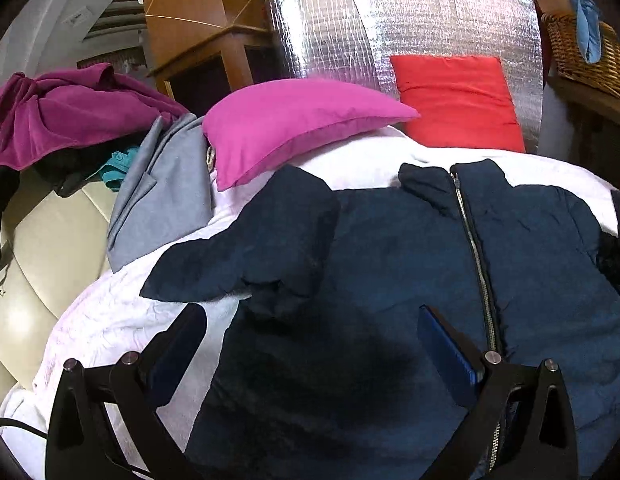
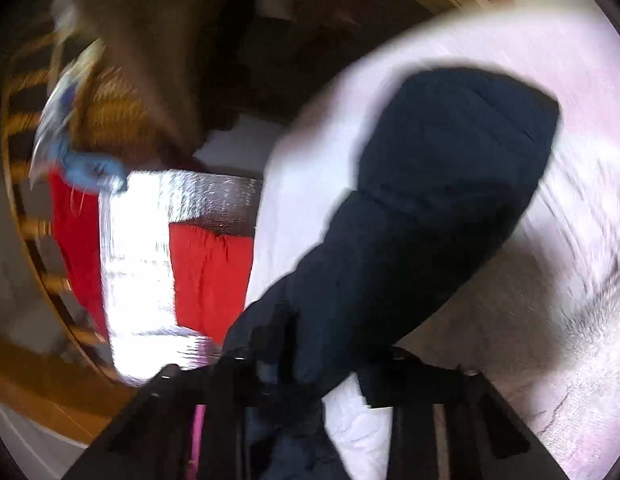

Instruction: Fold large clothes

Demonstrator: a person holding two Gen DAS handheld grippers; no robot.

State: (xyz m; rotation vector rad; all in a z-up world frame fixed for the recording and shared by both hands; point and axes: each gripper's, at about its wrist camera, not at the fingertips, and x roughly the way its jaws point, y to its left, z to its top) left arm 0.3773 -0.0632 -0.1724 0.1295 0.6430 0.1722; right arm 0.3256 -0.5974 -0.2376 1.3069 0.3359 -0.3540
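Note:
A navy padded jacket point(image 1: 390, 248) lies front up on the white bedcover point(image 1: 122, 320), its zipper point(image 1: 476, 256) closed and one sleeve spread to the left. My left gripper point(image 1: 314, 344) hovers just above the jacket's lower body, open, with nothing between its fingers. The right wrist view is blurred. There, the jacket's other sleeve point(image 2: 430, 184) stretches across the white bedcover point(image 2: 570, 280), and its cuff end runs down between the fingers of my right gripper point(image 2: 314, 376). The jaws stand narrow, closed on that cloth.
A pink pillow point(image 1: 294, 120) and a red pillow point(image 1: 458, 100) lean at the silver foil headboard point(image 1: 322, 28). A grey garment point(image 1: 166, 200) and a magenta garment point(image 1: 70, 112) lie heaped at the left. A wicker basket point(image 1: 590, 60) stands at the right.

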